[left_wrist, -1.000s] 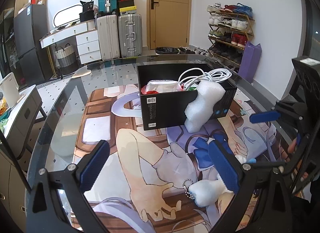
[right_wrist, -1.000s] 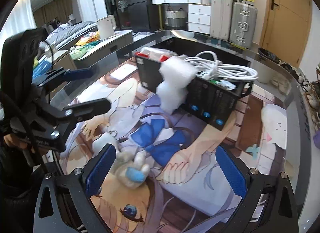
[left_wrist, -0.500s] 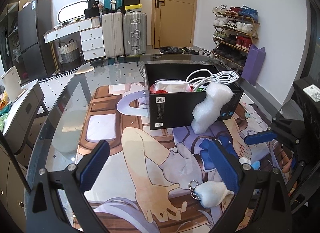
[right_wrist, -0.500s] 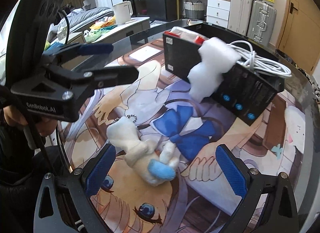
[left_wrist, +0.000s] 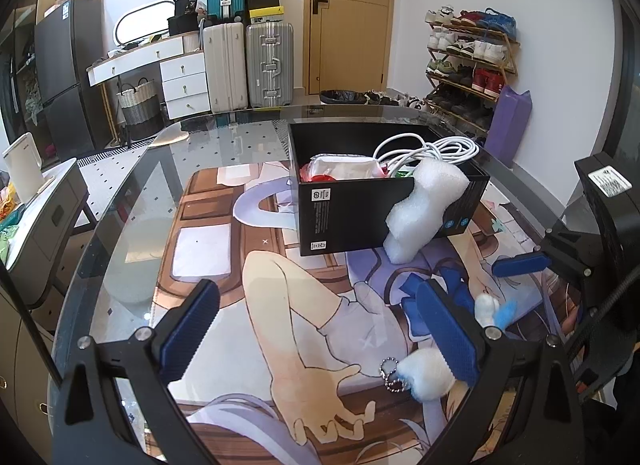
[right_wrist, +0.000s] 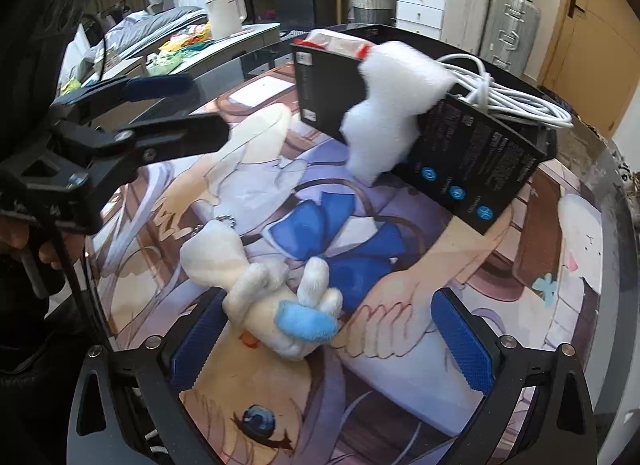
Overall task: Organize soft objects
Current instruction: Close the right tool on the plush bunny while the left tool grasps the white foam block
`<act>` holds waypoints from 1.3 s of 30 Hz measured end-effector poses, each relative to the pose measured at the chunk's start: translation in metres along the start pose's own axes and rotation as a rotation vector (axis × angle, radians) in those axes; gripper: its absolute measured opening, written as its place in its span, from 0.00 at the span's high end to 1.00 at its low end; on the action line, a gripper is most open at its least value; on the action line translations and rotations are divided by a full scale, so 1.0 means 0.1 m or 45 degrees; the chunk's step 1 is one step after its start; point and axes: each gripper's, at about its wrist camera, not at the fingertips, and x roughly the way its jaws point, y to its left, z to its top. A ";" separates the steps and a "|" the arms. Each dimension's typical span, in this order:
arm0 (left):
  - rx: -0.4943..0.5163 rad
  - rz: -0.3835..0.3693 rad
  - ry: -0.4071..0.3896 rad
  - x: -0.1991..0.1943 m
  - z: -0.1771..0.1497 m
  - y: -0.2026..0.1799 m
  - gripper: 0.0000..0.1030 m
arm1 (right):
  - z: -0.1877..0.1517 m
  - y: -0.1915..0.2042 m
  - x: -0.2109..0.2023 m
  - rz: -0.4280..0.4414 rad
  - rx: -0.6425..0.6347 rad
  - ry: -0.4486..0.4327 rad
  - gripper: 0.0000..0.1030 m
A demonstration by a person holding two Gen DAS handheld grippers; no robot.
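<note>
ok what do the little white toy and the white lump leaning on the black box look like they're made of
Small white toy with blue tuft: fuzzy plush fabric, matte, with a metal ball chain at one end. White lump against the black box: looks like foam packing wrap, pebbled and slightly translucent; the blur leaves that open.

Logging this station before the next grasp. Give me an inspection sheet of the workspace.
Surface: glass table with a printed mat.
Job's things: plush toy lying on the mat; foam piece leaning on the black box.
Clutter: red-and-white pack in the box.
Grippers: left gripper open, empty; right gripper open, plush between its fingers.
Cables: white cable coiled in the box.
Surroundings: suitcases, shoe rack, door.
</note>
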 end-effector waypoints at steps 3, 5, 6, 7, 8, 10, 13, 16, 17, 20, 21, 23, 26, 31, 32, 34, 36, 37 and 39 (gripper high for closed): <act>-0.002 0.001 0.001 0.00 0.00 0.00 0.03 | 0.01 -0.02 0.00 -0.001 0.022 -0.002 0.01; -0.004 0.000 0.001 0.00 -0.01 0.00 0.03 | 0.02 0.01 -0.01 0.030 0.017 -0.009 0.01; -0.005 0.002 0.001 0.00 -0.01 0.00 0.03 | 0.01 0.01 -0.02 0.051 0.013 -0.012 0.01; -0.005 0.003 0.002 0.01 -0.01 0.01 0.03 | 0.02 0.04 -0.02 0.075 0.007 -0.016 0.01; -0.006 0.003 0.002 0.01 -0.01 0.01 0.03 | 0.03 0.08 -0.02 0.089 0.003 -0.017 0.01; -0.007 0.003 0.002 0.01 -0.01 0.01 0.03 | 0.04 0.12 0.00 0.109 -0.004 -0.020 0.01; -0.006 0.004 0.002 0.01 -0.01 0.01 0.03 | 0.05 0.18 0.04 0.103 -0.010 -0.016 0.01; -0.007 0.004 0.003 0.01 -0.01 0.01 0.03 | 0.07 0.22 0.07 0.067 0.005 -0.018 0.02; -0.007 0.004 0.002 0.01 -0.01 0.01 0.03 | 0.08 0.22 0.07 0.069 0.019 -0.018 0.01; -0.013 0.011 0.004 0.02 -0.01 0.02 0.03 | 0.10 0.24 0.09 0.072 0.047 -0.021 0.01; -0.017 0.014 0.005 0.02 -0.01 0.04 0.03 | 0.11 0.26 0.10 0.075 0.047 -0.024 0.01; -0.025 0.023 0.007 0.02 -0.01 0.05 0.03 | 0.14 0.31 0.11 0.076 0.045 -0.034 0.01; -0.050 0.028 0.011 0.02 0.00 0.11 0.03 | 0.18 0.34 0.14 0.053 0.065 -0.052 0.01; -0.067 0.021 0.011 0.01 0.00 0.14 0.03 | 0.20 0.38 0.18 0.017 0.035 -0.051 0.02; -0.065 0.024 0.012 0.02 0.01 0.14 0.03 | 0.21 0.39 0.21 0.004 0.028 -0.046 0.02; -0.059 0.022 0.011 0.01 0.01 0.14 0.03 | 0.20 0.34 0.22 -0.017 0.030 -0.040 0.02; -0.052 0.020 0.010 0.00 0.01 0.14 0.03 | 0.19 0.26 0.22 -0.047 0.042 -0.031 0.02; -0.051 0.020 0.011 0.00 0.01 0.13 0.03 | 0.16 0.20 0.21 -0.064 0.044 -0.029 0.02; -0.051 0.019 0.012 0.00 0.01 0.13 0.03 | 0.15 0.10 0.20 -0.075 0.061 -0.028 0.02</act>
